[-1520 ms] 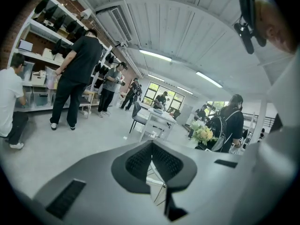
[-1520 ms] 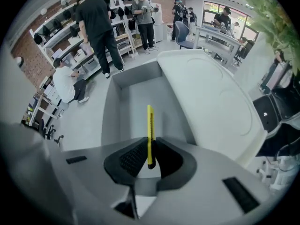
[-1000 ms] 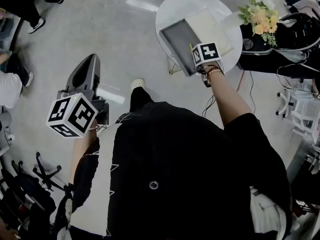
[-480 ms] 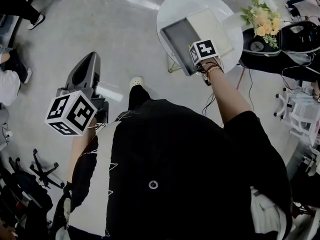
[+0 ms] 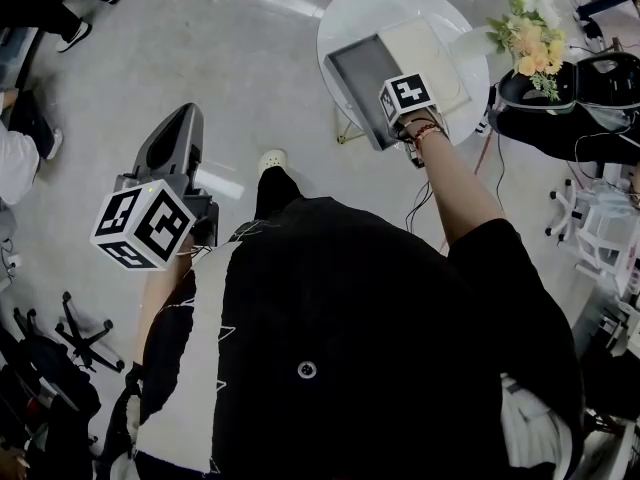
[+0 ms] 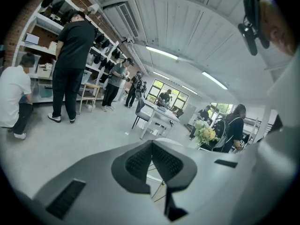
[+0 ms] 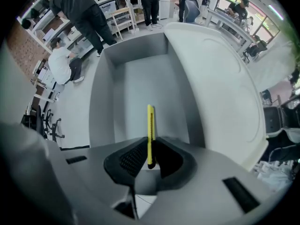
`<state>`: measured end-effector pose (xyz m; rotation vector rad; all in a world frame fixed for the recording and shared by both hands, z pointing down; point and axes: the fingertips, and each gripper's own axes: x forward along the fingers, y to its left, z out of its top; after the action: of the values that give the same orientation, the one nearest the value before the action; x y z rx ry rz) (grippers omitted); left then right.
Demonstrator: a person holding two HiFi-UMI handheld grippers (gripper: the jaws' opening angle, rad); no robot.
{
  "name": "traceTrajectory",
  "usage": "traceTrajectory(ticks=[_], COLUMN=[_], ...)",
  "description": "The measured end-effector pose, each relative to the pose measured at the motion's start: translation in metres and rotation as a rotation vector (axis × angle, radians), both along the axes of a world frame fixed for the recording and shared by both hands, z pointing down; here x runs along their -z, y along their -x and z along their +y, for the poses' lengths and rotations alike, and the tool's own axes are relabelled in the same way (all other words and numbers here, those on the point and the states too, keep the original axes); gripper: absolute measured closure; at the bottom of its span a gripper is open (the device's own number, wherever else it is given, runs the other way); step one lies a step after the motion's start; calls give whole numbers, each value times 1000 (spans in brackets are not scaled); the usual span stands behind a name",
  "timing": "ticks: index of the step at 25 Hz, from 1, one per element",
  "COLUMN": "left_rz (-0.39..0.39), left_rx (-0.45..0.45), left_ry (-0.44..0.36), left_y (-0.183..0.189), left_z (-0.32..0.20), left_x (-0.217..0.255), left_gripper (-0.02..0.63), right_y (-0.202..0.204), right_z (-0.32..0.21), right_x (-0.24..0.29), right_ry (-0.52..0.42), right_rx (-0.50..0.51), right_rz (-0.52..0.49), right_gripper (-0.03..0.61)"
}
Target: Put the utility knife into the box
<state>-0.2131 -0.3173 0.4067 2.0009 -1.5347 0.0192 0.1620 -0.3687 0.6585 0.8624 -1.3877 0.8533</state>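
The yellow utility knife stands on edge between the jaws of my right gripper, which is shut on its rear end. Its tip points into the open grey box just below. In the head view the right gripper's marker cube hangs over the near edge of that box, on a round white table. My left gripper is shut on nothing. It is held out over the floor at the left, far from the table, jaws pointing away.
A cream lid or panel lies beside the box, and a bouquet of flowers stands at the table's right edge. Black bags and cables sit to the right. Several people, shelves, desks and office chairs surround the open grey floor.
The right gripper with the knife has edged slightly further over the box. The left gripper has stayed where it was.
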Motion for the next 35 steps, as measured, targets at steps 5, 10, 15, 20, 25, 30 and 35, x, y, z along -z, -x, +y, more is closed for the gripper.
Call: traceTrajectory(ticks=[5, 10, 15, 20, 25, 30, 35], left_rz=[2, 4, 9, 13, 22, 19, 15], left_rx=[-1, 2, -7, -10, -16, -24, -25], left_ry=[5, 12, 16, 19, 26, 24, 23], left_y=[3, 6, 6, 10, 8, 6, 7], left_z=[1, -1, -6, -8, -10, -10, -4], left_x=[-3, -7, -9, -11, -14, -14, -13], left_gripper=[603, 603, 603, 603, 603, 603, 603], right_y=[-1, -4, -2, -1, 1, 3, 7], right_z=[1, 1, 4, 4, 5, 4, 6], right_x=[-2, -3, -4, -4, -4, -4, -2], right_ry=[16, 23, 51, 67, 72, 55, 44], right_rx=[0, -1, 1, 12, -31, -49, -58], right_rz=[28, 52, 69, 78, 33, 7, -2], right_gripper=[520, 520, 520, 518, 518, 515, 505])
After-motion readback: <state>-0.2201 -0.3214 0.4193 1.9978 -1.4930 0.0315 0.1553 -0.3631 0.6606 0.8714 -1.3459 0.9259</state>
